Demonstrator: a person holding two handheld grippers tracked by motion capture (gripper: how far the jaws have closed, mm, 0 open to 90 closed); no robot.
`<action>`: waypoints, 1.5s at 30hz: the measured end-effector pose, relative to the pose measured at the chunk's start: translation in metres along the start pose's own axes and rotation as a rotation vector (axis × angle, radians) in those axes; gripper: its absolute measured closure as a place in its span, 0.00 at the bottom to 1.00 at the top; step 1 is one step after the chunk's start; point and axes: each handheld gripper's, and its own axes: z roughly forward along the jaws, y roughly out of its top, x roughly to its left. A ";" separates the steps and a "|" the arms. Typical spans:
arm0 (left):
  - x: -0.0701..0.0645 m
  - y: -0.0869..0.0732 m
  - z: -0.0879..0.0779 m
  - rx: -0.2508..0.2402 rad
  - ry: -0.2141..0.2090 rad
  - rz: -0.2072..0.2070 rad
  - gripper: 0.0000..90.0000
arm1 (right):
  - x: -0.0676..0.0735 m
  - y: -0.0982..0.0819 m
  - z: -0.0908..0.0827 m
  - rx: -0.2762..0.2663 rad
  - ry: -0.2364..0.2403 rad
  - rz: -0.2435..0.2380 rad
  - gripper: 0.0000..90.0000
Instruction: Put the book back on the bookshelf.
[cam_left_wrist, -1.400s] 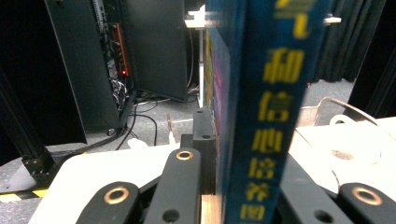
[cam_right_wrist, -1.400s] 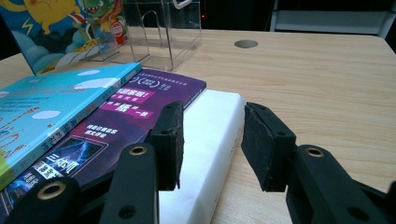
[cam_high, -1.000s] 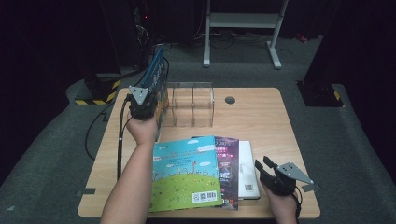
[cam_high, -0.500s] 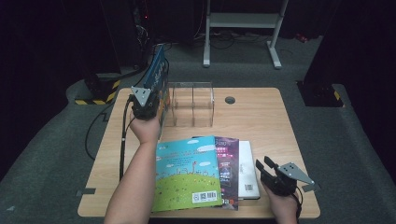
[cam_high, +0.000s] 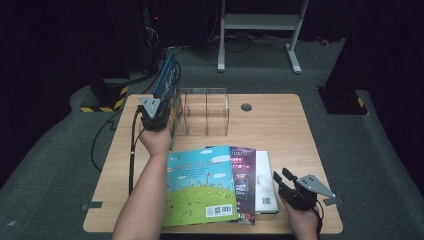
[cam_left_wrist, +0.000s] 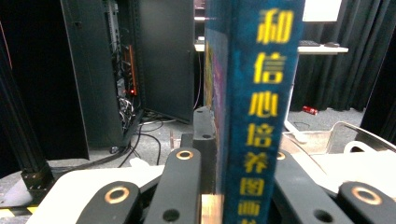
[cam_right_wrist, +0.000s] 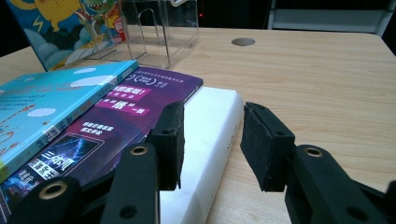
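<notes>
High view: a person works at a wooden table (cam_high: 280, 130) with a gripper in each hand. The left gripper (cam_high: 156, 116) has its jaws clamped tight on a blue picture book (cam_high: 167, 82), held upright on edge just left of a clear acrylic rack (cam_high: 206, 112). Left gripper view shows the book's blue spine (cam_left_wrist: 261, 93) with yellow characters rising straight up between the jaws, one black jaw pressed on each side.

Near the table's front edge, the right gripper (cam_high: 282, 178) rests with its jaws partly open and holding nothing. Right gripper view shows a white book (cam_right_wrist: 212, 135) lying flat just ahead of and partly below the jaws, with a purple book (cam_right_wrist: 126, 116) and a turquoise book (cam_right_wrist: 42, 112) to their left.

The upright book is tall above the grip, so it may tip or slide in the jaws. Its lower corner could also catch the rack wall and push the light rack away.
</notes>
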 end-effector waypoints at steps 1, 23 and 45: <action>0.000 -0.001 0.000 -0.002 0.001 -0.001 0.92 | 0.000 0.000 0.000 -0.001 -0.001 0.001 0.66; 0.021 -0.006 -0.007 0.007 0.033 0.040 0.88 | 0.003 0.000 0.000 0.005 0.001 -0.016 0.66; 0.033 -0.004 -0.005 0.051 -0.008 0.029 0.82 | 0.002 -0.003 0.004 0.017 0.004 -0.013 0.66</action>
